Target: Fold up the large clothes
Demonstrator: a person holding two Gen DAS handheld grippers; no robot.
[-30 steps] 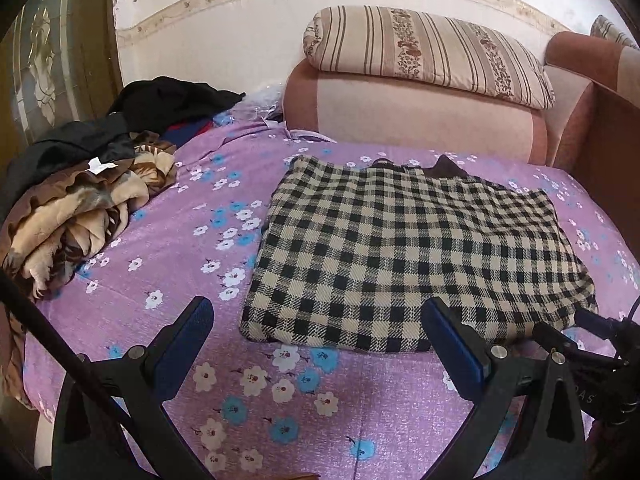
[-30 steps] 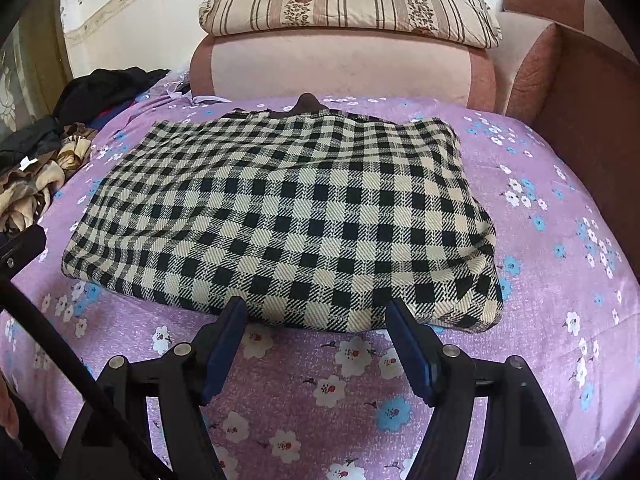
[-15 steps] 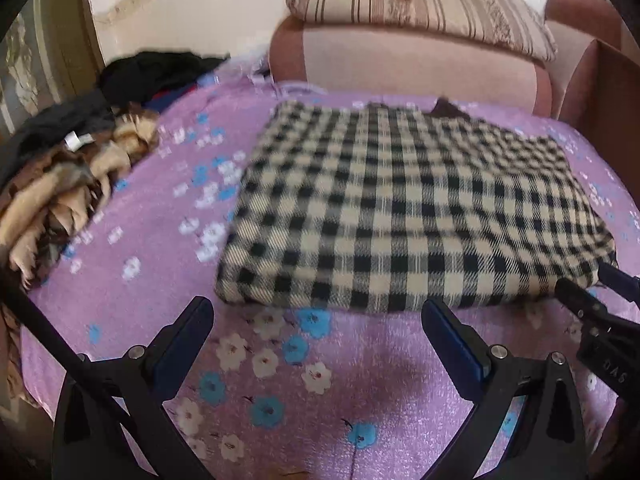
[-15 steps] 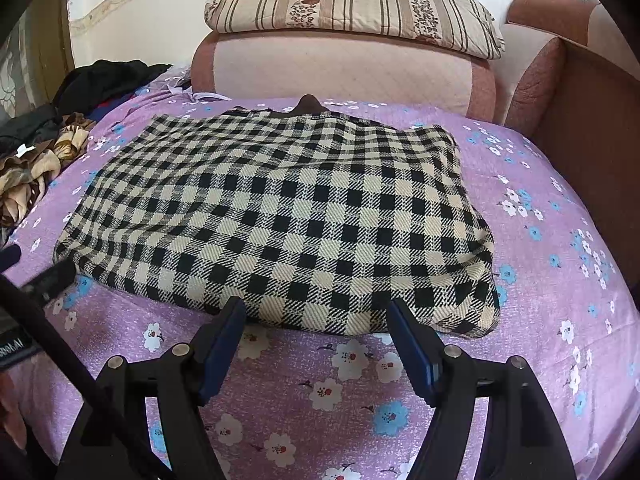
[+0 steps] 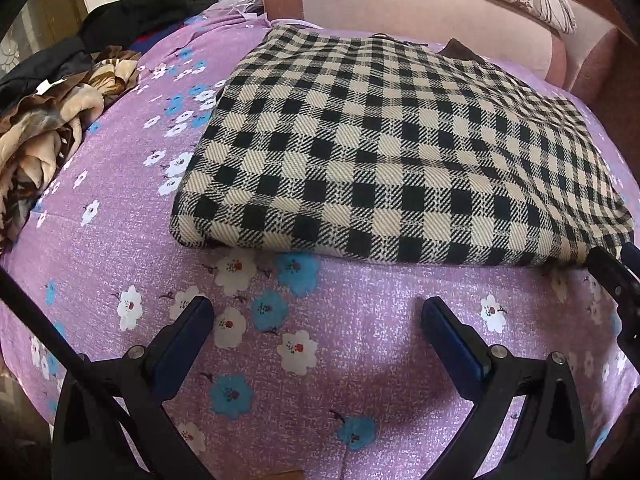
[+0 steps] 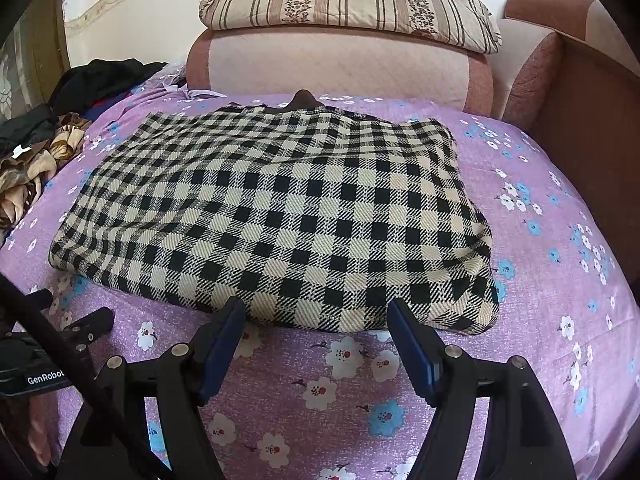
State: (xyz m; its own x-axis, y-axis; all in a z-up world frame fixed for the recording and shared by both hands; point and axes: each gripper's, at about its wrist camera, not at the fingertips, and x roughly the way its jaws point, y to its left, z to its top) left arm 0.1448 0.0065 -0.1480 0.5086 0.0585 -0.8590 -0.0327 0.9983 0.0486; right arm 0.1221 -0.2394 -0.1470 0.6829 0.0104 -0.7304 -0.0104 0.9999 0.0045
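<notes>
A black-and-cream checked garment (image 5: 392, 152) (image 6: 280, 216) lies folded into a flat rectangle on the purple flowered bed sheet (image 5: 120, 240) (image 6: 552, 264). My left gripper (image 5: 316, 312) stands open just short of the garment's near left edge, with only sheet between its blue pads. In the right wrist view my right gripper (image 6: 316, 312) is open too, and its fingertips reach the garment's near right edge without pinching it. The right gripper's tip shows at the right edge of the left wrist view (image 5: 612, 276). The left gripper shows low at the left of the right wrist view (image 6: 84, 328).
A heap of brown, tan and black clothes (image 5: 52, 120) (image 6: 36, 148) lies along the left side of the bed. A pink padded headboard (image 6: 340, 68) with a striped pillow (image 6: 348, 0) on top closes the far end. A brown bed frame (image 6: 592, 120) rises at the right.
The left gripper has sunk and tipped downward, closing in on the garment's near left edge, which now fills more of its view. The right gripper has stayed where it was.
</notes>
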